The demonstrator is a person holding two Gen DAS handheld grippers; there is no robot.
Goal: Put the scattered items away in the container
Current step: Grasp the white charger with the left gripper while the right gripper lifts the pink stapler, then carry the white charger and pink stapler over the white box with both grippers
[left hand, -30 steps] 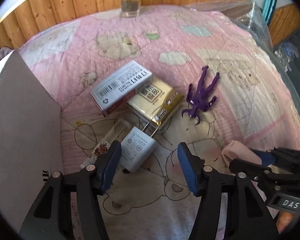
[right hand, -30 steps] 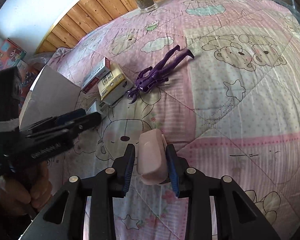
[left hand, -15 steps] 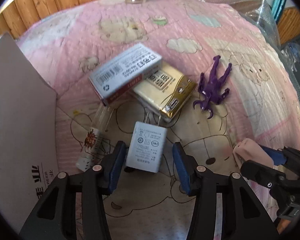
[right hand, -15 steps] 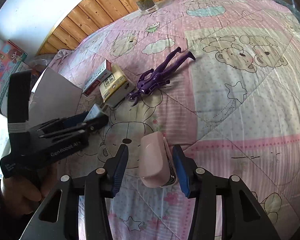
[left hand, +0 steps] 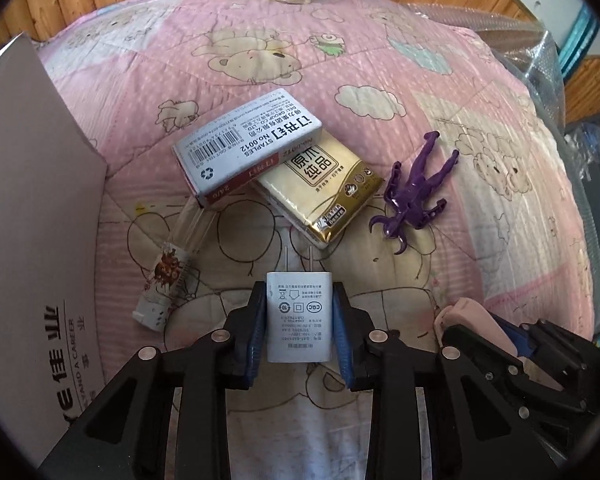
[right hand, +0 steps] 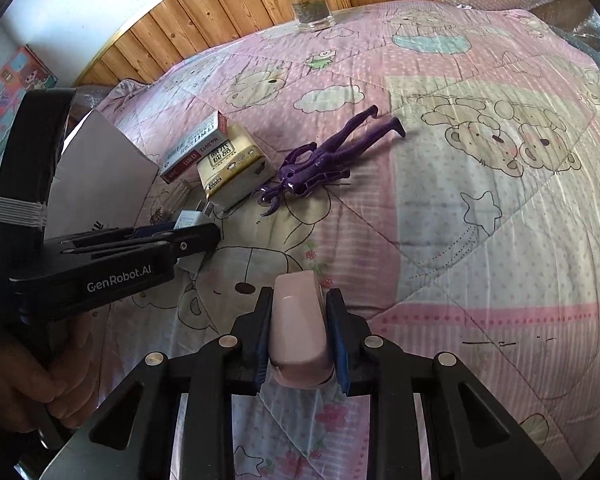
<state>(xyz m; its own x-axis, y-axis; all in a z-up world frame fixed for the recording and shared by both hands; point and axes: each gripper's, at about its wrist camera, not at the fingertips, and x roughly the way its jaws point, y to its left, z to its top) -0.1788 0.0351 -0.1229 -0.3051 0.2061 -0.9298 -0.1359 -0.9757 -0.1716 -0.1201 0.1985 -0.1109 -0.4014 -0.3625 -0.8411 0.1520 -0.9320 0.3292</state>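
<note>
Daylight fills both views, bright and soft. In the right wrist view the white wall (right hand: 80, 12) at 11 o'clock is washed out near the rim. Shadows are short and faint: a soft one under the staple box (left hand: 248, 146) toward 7 o'clock, another beneath the purple toy (right hand: 324, 156). Glare sits on the gold packet (left hand: 320, 188) and on the plastic wrap (left hand: 540, 52) at 2 o'clock. Fisheye distortion bows the quilt (left hand: 480, 200) into a dome and curves the wood panelling (right hand: 220, 8); black vignette rings every corner. Focus is sharp at centre, and print on the charger (left hand: 299, 320) is legible; edges soften slightly. The black gripper frames at 6 o'clock are dark, with little detail.
</note>
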